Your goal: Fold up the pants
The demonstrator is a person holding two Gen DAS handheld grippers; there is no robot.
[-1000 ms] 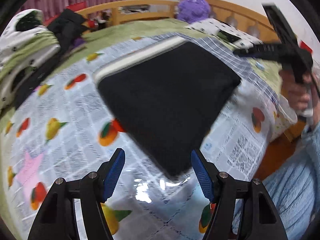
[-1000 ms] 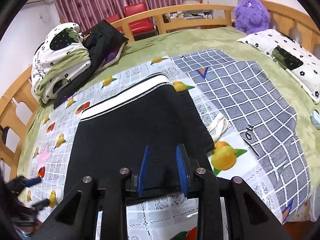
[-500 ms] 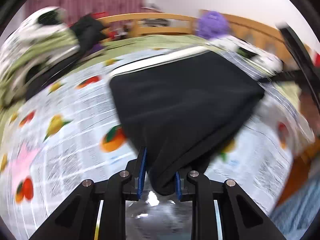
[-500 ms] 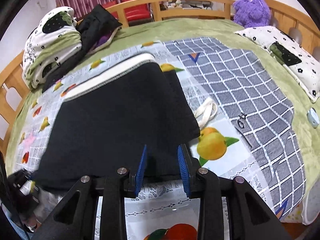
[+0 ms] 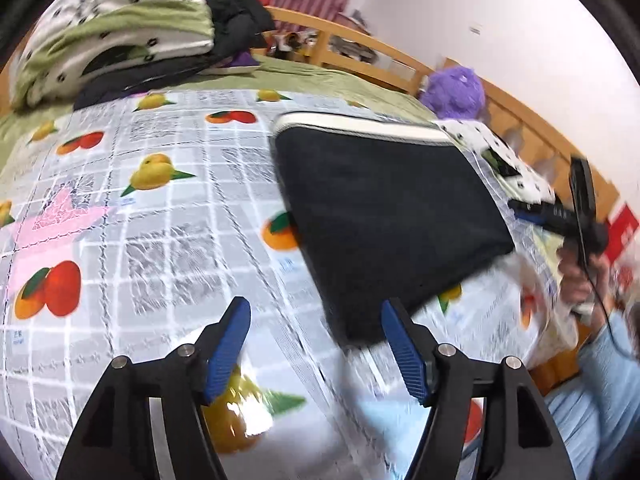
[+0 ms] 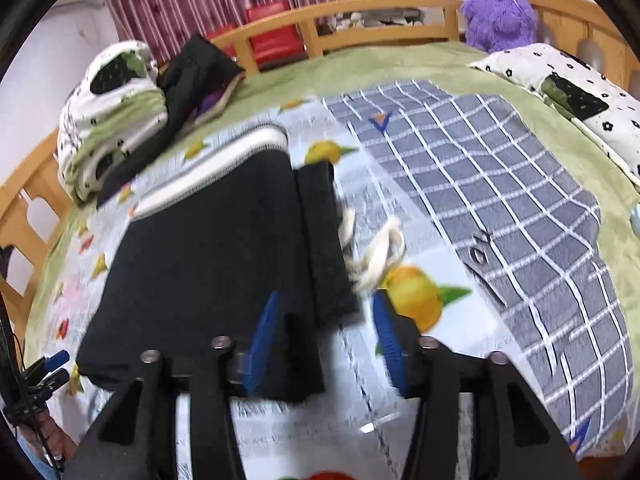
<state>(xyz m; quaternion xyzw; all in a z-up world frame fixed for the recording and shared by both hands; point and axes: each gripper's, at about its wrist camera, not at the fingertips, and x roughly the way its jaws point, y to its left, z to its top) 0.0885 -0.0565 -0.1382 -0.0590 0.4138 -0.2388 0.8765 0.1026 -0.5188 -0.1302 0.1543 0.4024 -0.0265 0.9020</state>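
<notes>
Black pants [image 5: 384, 216] are seen folded into a compact, roughly rectangular stack on the fruit-print cloth [image 5: 160, 232] spread over the bed [image 6: 400, 68]. White waistband [image 5: 360, 126] lies at the far edge of the stack, away from both cameras; folded edge lies nearest. A narrower black strip [image 6: 326, 248] is left sticking out along the right side of the stack, with the white drawstring [image 6: 380, 252] spilled loose beside it on the cloth. Task is judged mostly done: main folds made, stack flat and fairly square. Left to do, as judged: strip tucked or squared, drawstring pushed in, possibly one more fold. Long axis of the stack is judged to run from the near edge to the waistband, pointing toward the far bed rail; the difference from the short axis is small under fisheye distortion, so this is not certain. Left hand-held gripper [image 5: 316, 344]: jaws just opened, stood apart, nothing between the pads; near corner of the pants lies just ahead of its right finger, not clamped. Right hand-held gripper [image 6: 326, 340]: jaws just opened, stood apart over the near right corner; cloth lies between and under the fingers but is not seen pressed by the pads, so taken as released. Quilt bundle [image 6: 116, 120] and purple plush toy [image 6: 500, 12] are noted well apart, at the far side of the bed.
</notes>
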